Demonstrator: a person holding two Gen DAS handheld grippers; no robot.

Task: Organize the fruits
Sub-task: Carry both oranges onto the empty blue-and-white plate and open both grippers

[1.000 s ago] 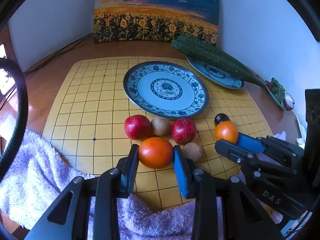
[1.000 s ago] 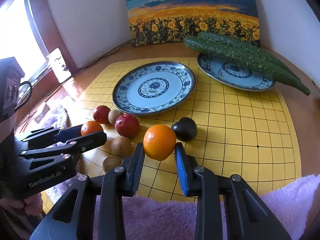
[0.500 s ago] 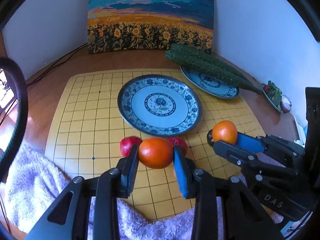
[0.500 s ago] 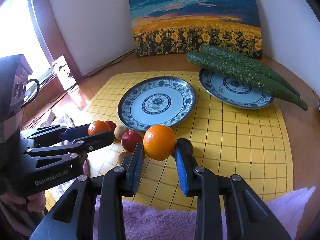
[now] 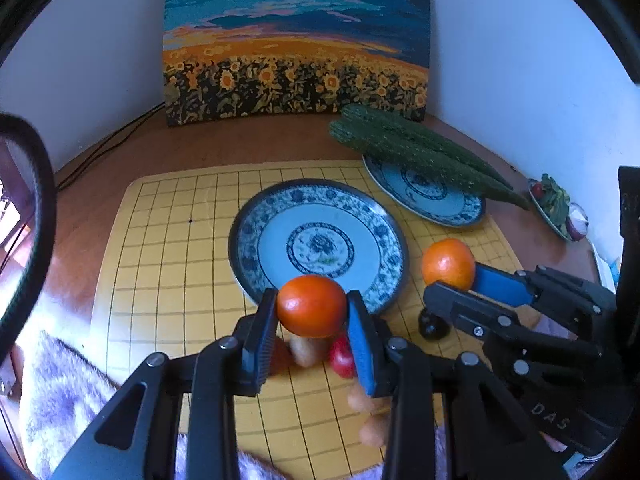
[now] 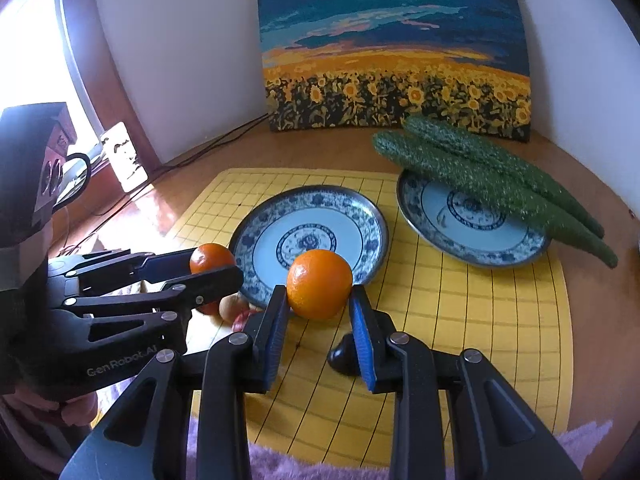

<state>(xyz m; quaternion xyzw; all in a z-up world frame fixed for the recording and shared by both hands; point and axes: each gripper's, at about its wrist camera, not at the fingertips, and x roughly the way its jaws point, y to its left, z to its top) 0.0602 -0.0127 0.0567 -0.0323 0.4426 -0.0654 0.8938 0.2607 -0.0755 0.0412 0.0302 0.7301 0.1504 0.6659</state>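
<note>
The left gripper (image 5: 312, 314) was clamped on a reddish orange (image 5: 311, 306), held clear of the yellow grid mat (image 5: 168, 264) above the near rim of the empty blue-patterned plate (image 5: 384, 240) at the mat's middle. The right gripper (image 6: 320, 308) was likewise closed on a paler orange (image 6: 319, 284), also lifted, just in front of that same plate's (image 6: 372, 220) near rim. In the left wrist view the right gripper (image 5: 452, 280) and its orange (image 5: 448, 264) stood just beside the plate's right edge; in the right wrist view the left gripper (image 6: 216, 268) and its orange (image 6: 212, 258) stood at the plate's left edge.

Remaining fruit lay on the mat near its front edge, below the raised tools — a red apple (image 5: 342, 356), a brown kiwi (image 5: 308, 350) and two further brownish fruits, blurred, behind the left gripper's fingers. A dark round fruit (image 6: 342, 354) rested on the mat beside the right gripper's right finger.

A second patterned plate (image 6: 472, 224) sat at the mat's far right corner, with two cucumbers (image 6: 492, 176) lying across its far rim. A sunflower painting (image 6: 396, 52) leaned against the wall at the table's back edge. A purple fleece cloth (image 5: 60, 392) covered the mat's near edge.
</note>
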